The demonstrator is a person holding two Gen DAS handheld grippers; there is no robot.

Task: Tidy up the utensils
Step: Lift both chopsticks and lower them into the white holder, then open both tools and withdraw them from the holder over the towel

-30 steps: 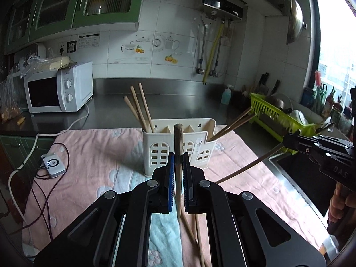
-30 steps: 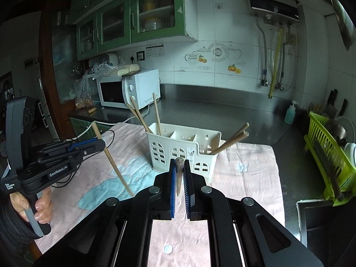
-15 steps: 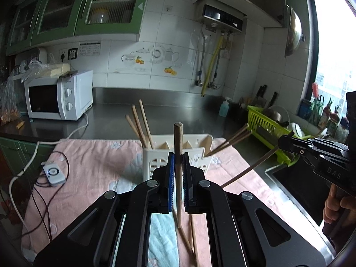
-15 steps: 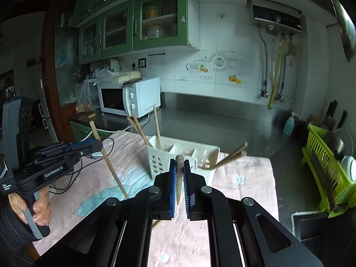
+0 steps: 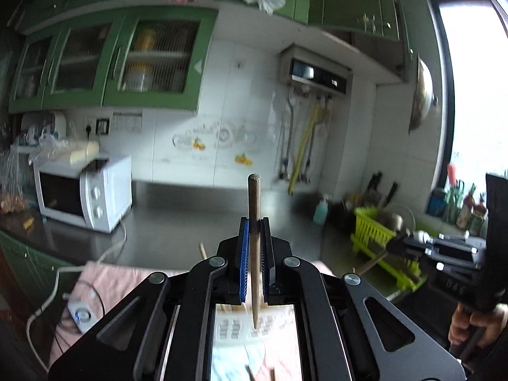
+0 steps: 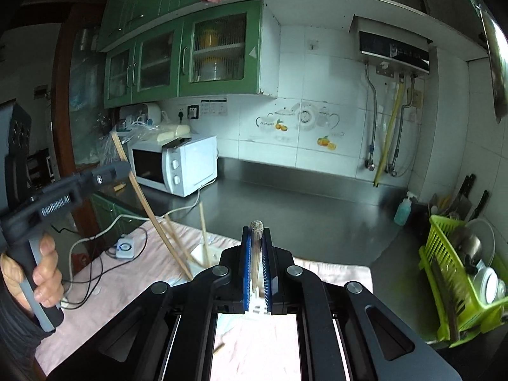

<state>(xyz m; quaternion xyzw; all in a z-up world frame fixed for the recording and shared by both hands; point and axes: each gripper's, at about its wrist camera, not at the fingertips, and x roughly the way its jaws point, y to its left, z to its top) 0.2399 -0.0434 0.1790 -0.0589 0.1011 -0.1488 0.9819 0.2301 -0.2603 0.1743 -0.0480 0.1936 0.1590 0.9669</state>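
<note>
A steel worktop stretches ahead of both my tongs, with a pink cloth beneath them. Below and just ahead sits a white holder with chopsticks leaning in it. My left tongs pinch one chopstick upright; my right tongs pinch another stick upright.

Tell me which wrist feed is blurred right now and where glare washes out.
Left wrist view: motion-smeared cabinets and tiles, window blown out, yet the gripped wooden chopstick stays sharp. Right wrist view: crisp white microwave, only fisheye bending at edges.
</note>
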